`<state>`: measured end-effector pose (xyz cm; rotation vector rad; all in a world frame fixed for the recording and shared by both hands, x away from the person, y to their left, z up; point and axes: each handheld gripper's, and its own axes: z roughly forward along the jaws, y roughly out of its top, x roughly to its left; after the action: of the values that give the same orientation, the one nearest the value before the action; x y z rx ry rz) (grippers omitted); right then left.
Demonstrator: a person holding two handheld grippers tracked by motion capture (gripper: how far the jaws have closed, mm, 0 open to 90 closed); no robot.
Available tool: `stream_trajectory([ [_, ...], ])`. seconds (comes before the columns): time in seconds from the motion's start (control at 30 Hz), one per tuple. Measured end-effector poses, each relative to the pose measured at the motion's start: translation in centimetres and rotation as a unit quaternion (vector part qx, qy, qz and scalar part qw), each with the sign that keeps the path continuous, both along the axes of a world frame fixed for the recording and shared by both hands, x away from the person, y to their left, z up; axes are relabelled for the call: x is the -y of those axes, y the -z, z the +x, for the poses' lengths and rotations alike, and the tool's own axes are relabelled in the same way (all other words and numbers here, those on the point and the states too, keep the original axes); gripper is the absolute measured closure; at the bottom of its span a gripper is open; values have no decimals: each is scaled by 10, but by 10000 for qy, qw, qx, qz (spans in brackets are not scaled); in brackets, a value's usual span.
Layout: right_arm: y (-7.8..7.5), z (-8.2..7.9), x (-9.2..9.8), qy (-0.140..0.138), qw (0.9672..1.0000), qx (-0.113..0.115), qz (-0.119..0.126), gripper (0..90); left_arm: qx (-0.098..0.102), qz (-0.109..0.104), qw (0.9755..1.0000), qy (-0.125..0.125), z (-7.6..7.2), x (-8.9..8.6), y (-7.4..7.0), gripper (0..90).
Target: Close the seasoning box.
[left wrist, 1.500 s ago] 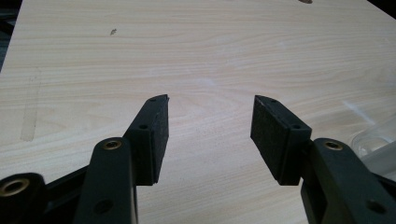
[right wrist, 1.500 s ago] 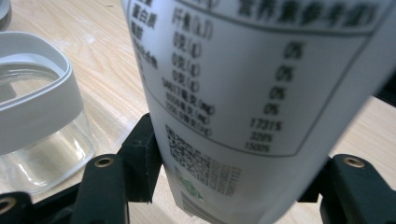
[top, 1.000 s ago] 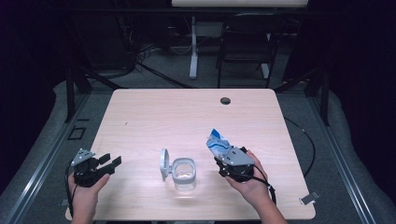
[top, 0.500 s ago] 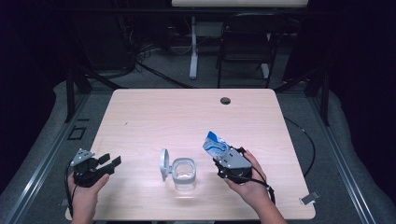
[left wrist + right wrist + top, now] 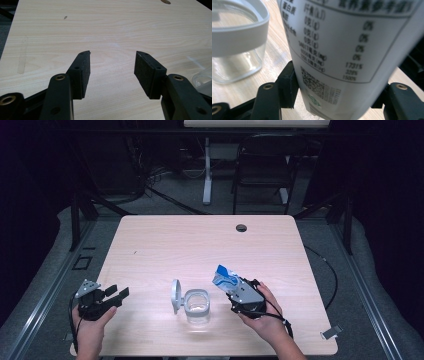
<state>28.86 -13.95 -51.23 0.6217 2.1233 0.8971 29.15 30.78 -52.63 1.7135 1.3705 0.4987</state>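
High view: a clear jar (image 5: 197, 306) stands on the worktop (image 5: 200, 245) near the front edge, its hinged lid (image 5: 175, 295) swung open to its left. The right gripper (image 5: 235, 292) holds a blue-and-white packet (image 5: 225, 276), tilted with its top end toward the jar's mouth but not yet over it; packet and jar are near each other, apart. The left gripper (image 5: 117, 294) hovers at the front left corner, well apart from the jar, jaws spread, nothing between them.

Left gripper view: both pads (image 5: 82, 72) stand wide apart over bare wood. A corner of the jar (image 5: 203, 80) shows at the right edge.

Right gripper view: the packet (image 5: 347, 50) sits between the jaws, printed nutrition panel facing the camera; both jaws press on its sides, so the grip is firm. The jar (image 5: 237, 45) is just beyond at the left, rim white, nothing visible inside.

Progress, as judged: lid open and packet picked up are done. Left to do: bring the packet's top over the mouth and tip the contents in. Whether the packet is already torn open cannot be told. Pouring not started.
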Motion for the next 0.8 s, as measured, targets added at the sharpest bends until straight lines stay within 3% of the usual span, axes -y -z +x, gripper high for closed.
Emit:
stream_trajectory([
  [0.27,13,2,-2,93,9993,164,-311,392,-44,17,10000,-19,0,0,2,473],
  [0.47,19,6,-5,53,9994,210,-258,392,-82,48,10000,5,0,0,4,473],
  [0.8,23,8,-5,4,9986,290,-447,392,-68,32,9999,-71,0,-2,4,473],
])
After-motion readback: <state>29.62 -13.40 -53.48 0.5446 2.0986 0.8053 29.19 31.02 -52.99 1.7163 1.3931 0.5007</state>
